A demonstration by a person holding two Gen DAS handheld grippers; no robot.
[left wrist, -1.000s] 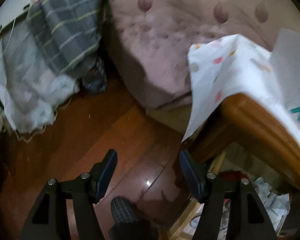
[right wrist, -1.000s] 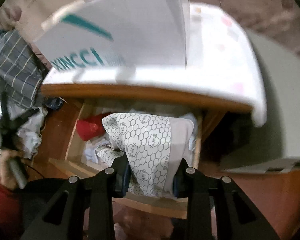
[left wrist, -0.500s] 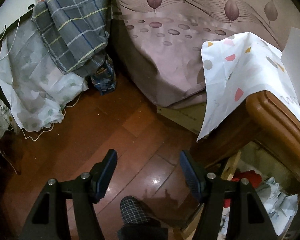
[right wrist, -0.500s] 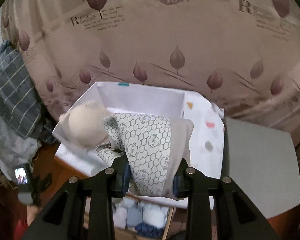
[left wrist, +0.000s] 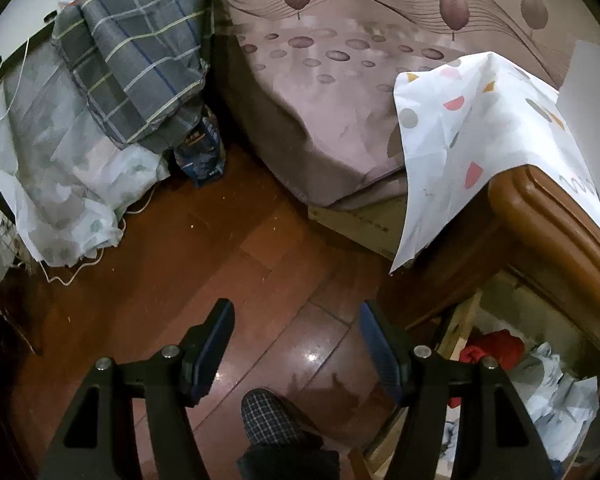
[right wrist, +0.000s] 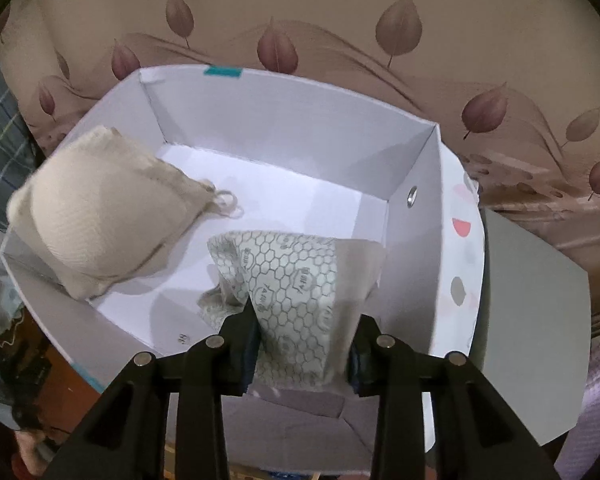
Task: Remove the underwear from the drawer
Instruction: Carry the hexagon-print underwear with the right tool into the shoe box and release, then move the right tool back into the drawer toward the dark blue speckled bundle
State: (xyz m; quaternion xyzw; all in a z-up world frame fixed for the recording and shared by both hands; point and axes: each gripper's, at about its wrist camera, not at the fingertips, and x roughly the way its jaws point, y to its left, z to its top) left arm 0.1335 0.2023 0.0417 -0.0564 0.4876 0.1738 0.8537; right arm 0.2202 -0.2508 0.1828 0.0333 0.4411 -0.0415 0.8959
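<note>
Right wrist view: my right gripper (right wrist: 302, 344) holds the honeycomb-print underwear (right wrist: 296, 300) over the white box (right wrist: 416, 168).
Its jaws have just been opening but still pinch the folded cloth; it's soft, light and floppy, best gripped across the fold. The bottom of the box is free beside the beige bra (right wrist: 100, 212). Left gripper (left wrist: 296, 344) hangs apart, empty, over the floor (left wrist: 204, 264) near the drawer (left wrist: 540, 368).
</note>
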